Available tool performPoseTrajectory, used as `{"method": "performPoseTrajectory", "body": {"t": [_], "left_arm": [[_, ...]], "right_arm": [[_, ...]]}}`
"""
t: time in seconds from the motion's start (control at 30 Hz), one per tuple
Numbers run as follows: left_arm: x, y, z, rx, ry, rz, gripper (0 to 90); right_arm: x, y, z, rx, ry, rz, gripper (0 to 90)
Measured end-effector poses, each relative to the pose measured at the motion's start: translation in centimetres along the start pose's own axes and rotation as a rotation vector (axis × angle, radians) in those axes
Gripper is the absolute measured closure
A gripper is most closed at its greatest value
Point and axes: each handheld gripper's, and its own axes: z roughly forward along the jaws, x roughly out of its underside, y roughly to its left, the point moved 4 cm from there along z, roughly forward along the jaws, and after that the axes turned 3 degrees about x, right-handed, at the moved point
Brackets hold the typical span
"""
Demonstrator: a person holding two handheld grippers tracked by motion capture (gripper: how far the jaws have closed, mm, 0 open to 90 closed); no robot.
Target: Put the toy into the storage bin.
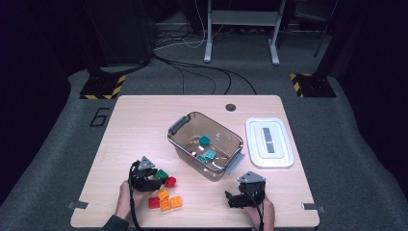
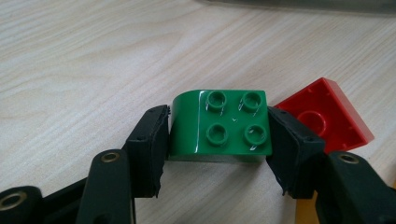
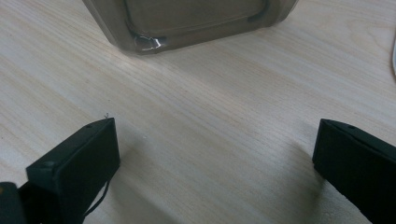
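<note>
table with bricks, bin, lid

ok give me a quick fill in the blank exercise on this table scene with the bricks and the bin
1. The left gripper has its jaws closed on a ____ brick.
2. The white lid lies on the table beside the clear bin, so the bin is ____.
3. The bricks inside the bin are ____ in colour.
4. The right gripper holds nothing, and its jaws are ____.

Missing words: green; open; teal; open
</note>
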Motion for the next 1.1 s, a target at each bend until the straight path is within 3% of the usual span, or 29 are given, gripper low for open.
{"method": "performPoseTrajectory", "body": {"t": [0.1,0.2,0.53,0.67,0.73,0.87,1.1], "left_arm": [[0.0,-0.1,0.0,-0.019,0.007,0.025,42.3],[0.0,0.0,0.1,-0.018,0.002,0.014,39.6],[0.8,1.2,-0.9,-0.063,0.033,-0.033,29.4],[1.5,2.1,-1.6,-0.121,0.038,-0.071,30.7],[1.6,2.4,-1.9,-0.127,0.02,-0.092,30.5],[1.1,2.3,-2.0,-0.123,-0.022,-0.126,24.8],[-0.5,1.9,-0.5,-0.152,-0.026,-0.164,21.8]], "right_arm": [[0.0,0.0,0.0,0.0,0.0,0.0,0.0],[0.0,0.0,0.0,0.0,0.0,0.0,0.0],[0.0,0.0,0.0,0.0,0.0,0.0,0.0],[0.0,0.0,0.0,0.0,0.0,0.0,0.0],[0.0,0.0,0.0,0.0,0.0,0.0,0.0],[0.0,0.0,0.0,0.001,0.0,0.001,0.0],[0.0,0.0,0.0,0.001,0.0,0.001,0.0]]}}
